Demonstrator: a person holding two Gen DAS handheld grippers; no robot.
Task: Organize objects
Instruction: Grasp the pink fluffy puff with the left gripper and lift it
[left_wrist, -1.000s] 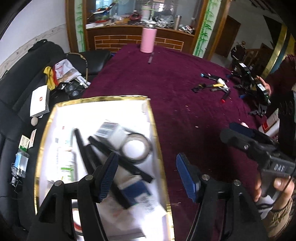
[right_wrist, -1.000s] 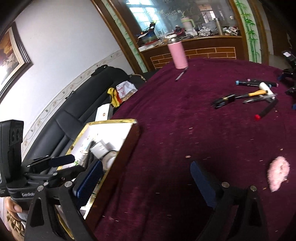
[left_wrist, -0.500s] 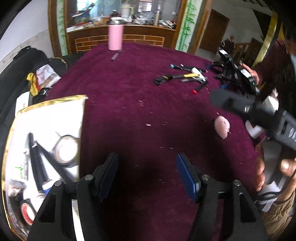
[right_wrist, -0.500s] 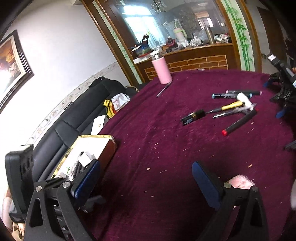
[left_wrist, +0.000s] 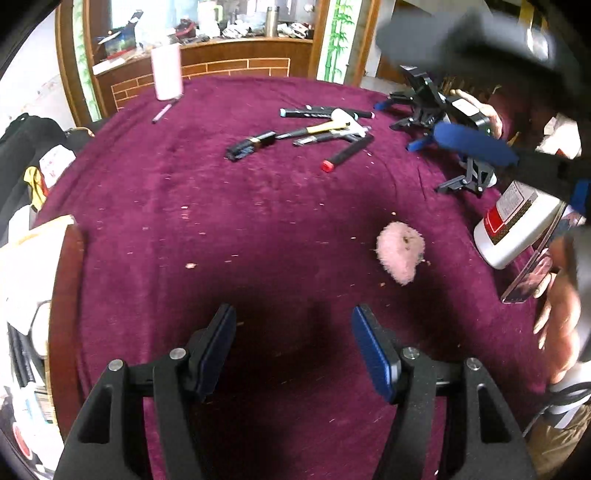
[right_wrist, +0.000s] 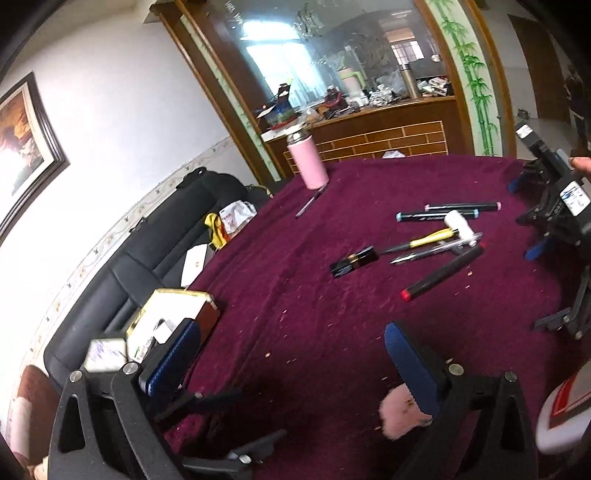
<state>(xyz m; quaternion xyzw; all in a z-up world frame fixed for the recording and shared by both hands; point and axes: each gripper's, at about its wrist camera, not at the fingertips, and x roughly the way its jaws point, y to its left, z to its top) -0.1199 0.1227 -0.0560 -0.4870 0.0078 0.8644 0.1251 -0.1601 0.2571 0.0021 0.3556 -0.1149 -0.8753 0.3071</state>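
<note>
The pink fluffy ball (left_wrist: 400, 254) lies loose on the maroon cloth of the counter (left_wrist: 258, 229), ahead and to the right of the left tool (left_wrist: 293, 347), whose blue pads stand spread with nothing but cloth between them. In the right wrist view the same ball (right_wrist: 400, 413) sits low, just behind the right-hand finger of the right tool (right_wrist: 291, 354), which is also spread wide and empty.

Farther back on the cloth lies a cluster of long things: markers (left_wrist: 325, 112), a small hammer with a yellow handle (left_wrist: 321, 129), a black marker with a red cap (left_wrist: 347, 153) and a black lipstick-like case (left_wrist: 249, 146). A pink bottle (right_wrist: 308, 164) stands at the far edge with a pen (right_wrist: 310, 201) beside it. The gold-rimmed box (right_wrist: 173, 306), already holding several items, sits at the left edge of the counter (half over the black sofa side). A white bottle with a red label (left_wrist: 517, 229) lies at the right, near the person's hand (left_wrist: 561, 314).

The ball looks like the likely next pick. Being soft and fuzzy, it could squash or slip out if only its fringe is pinched. It also sits off the tool's centre line, so closing without shifting right would catch only cloth. The two tools are close together here and could knock each other.
</note>
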